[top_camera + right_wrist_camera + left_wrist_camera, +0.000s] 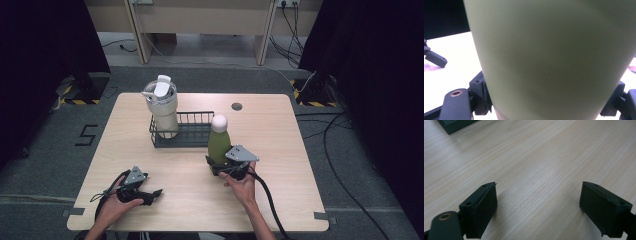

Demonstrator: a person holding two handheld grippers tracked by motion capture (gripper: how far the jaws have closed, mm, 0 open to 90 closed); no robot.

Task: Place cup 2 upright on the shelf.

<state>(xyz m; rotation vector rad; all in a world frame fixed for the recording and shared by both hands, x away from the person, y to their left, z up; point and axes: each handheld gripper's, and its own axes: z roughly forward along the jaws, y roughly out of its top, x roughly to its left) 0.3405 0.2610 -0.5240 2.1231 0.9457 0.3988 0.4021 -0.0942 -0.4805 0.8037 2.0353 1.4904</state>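
In the high view, a smooth olive-green bottle with a rounded white cap [218, 140] is standing upright right of centre on the pale, fine-grained wooden table [280, 150], just in front of the dark wire basket's right end. The right gripper [222, 168], topped by its grey three-cornered plate, is clasping the bottle's lower body from the near side, with a hand [244, 185] holding it from behind. In the right gripper view, the matte green wall of the bottle [554, 57] is swelling across most of the frame, and the black jaws are pressing against it at lower left and lower right.

The rectangular black wire basket [192, 131], with thin upright bars and a solid base, is sitting in the upper middle of the table. Inside its left end a tall cream-coloured tumbler with a white flip-spout lid [162, 104] is standing upright; the rest of the basket is showing only bare base.

At the lower left of the high view, the left gripper [156, 194] is resting low over the table in the other hand [114, 207]. In the left gripper view its blocky black jaws are standing wide apart with only striped wood grain between them, and a dark corner of the basket [456, 125] is showing at the upper left.
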